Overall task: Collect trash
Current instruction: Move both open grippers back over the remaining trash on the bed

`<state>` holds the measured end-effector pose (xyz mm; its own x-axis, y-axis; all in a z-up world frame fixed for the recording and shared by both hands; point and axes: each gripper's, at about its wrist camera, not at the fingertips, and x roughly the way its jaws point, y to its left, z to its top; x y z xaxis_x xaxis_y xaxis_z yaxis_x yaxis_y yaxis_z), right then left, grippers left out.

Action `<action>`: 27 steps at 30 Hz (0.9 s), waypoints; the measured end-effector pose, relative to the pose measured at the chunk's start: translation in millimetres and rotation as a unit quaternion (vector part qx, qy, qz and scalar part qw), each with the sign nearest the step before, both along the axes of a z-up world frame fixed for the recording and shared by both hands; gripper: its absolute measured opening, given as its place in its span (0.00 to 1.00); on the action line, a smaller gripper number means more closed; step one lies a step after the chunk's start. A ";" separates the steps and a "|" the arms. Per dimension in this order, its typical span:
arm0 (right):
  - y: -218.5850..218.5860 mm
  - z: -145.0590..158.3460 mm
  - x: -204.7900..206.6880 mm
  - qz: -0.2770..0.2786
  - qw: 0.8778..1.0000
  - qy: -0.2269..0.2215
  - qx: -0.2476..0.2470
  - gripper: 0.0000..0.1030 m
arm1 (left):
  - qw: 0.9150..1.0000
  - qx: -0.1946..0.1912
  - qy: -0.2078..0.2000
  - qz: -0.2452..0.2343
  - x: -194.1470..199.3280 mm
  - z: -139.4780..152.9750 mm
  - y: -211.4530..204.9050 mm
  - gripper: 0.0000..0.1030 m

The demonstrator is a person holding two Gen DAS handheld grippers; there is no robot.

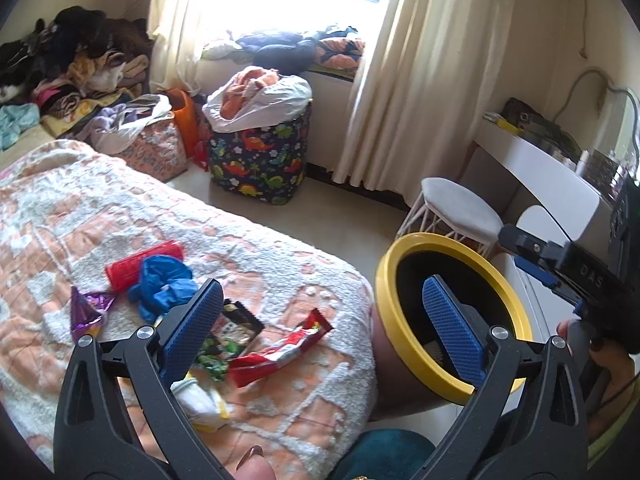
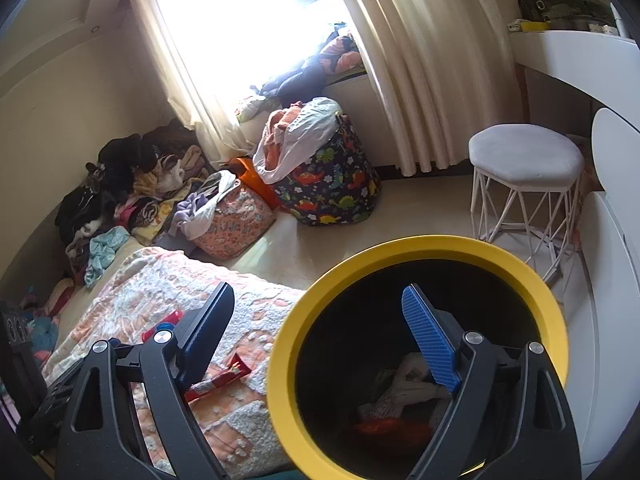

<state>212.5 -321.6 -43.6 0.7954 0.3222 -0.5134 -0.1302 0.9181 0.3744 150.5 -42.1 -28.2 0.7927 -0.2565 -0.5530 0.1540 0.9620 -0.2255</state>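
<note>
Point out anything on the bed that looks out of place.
Litter lies on the blanket: a red wrapper, a crumpled blue bag, a red tube, a purple foil wrapper. None is in the yellow-rimmed bin yet.

There is one bin (image 2: 420, 248) with a yellow rim. On the one bed (image 1: 280, 264) lie six bits of trash: one red tube (image 1: 136, 266), one blue plastic bag (image 1: 162, 284), one purple wrapper (image 1: 86, 310), one red snack wrapper (image 1: 288, 348), one green and black packet (image 1: 230, 340), and one white and yellow wrapper (image 1: 202, 402). There is one white stool (image 2: 524, 160). Three full bags stand on the floor: one dinosaur bag (image 1: 260, 156), one pink bag (image 1: 154, 148), one orange bag (image 1: 185, 120). Two curtains hang by one window.
</note>
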 end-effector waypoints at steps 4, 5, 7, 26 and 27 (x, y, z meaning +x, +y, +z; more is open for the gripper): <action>13.6 1.6 -2.0 0.016 1.000 -0.001 -0.006 0.81 | 1.000 -0.004 0.000 0.016 -0.5 0.9 12.0 0.89; 16.0 1.9 -2.6 0.019 1.000 -0.002 -0.008 0.81 | 1.000 -0.006 -0.001 0.019 -1.0 1.1 15.3 0.89; 22.6 2.6 -3.5 0.027 1.000 -0.003 -0.011 0.82 | 1.000 -0.007 0.000 0.026 0.0 1.3 19.8 0.89; 60.8 4.3 -14.1 0.077 0.997 -0.006 -0.025 0.82 | 0.995 -0.015 0.001 0.096 -4.7 3.9 75.2 0.89; 63.1 4.1 -14.5 0.081 0.996 -0.006 -0.026 0.82 | 0.995 -0.016 0.001 0.101 -4.9 3.8 80.1 0.89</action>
